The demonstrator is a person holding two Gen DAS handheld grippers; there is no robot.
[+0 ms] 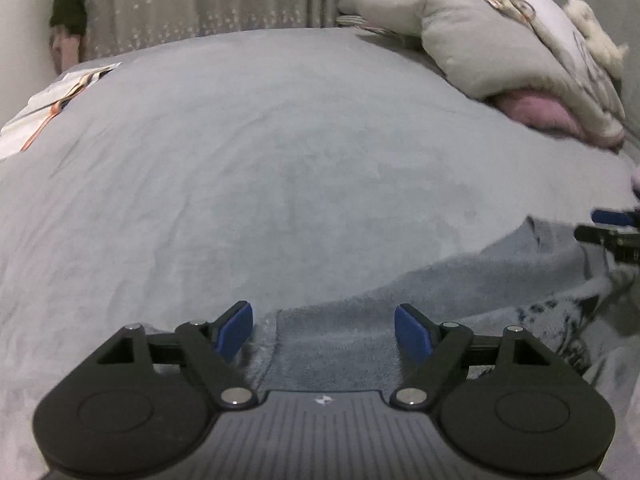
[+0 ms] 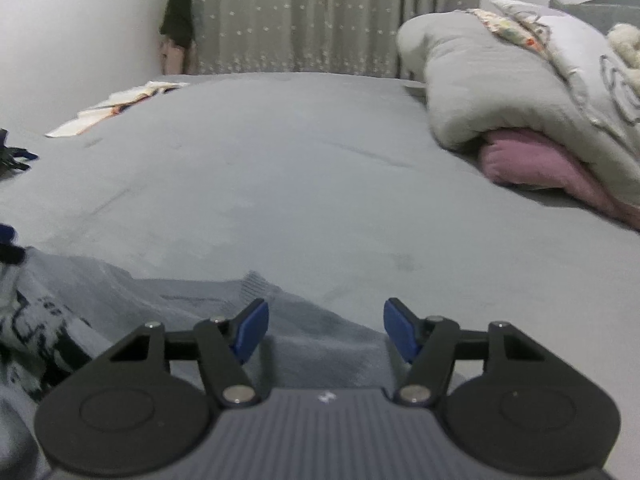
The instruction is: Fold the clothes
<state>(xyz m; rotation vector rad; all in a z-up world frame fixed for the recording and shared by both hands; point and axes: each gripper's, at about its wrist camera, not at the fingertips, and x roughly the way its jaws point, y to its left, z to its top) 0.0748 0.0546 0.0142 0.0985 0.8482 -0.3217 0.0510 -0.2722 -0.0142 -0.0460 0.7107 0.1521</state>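
Both the left gripper (image 1: pixel 323 330) and right gripper (image 2: pixel 326 330) hover with jaws released over the grey sweater (image 1: pixel 480 280) – spread flat on the bed (image 1: pixel 280 160) – seemingly poised to pinch its far edge.

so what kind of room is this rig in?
Most likely a home bedroom. The work surface is a bed under a grey cover, a rumpled duvet with a pink pillow under it lies at one side, and a curtain hangs behind.
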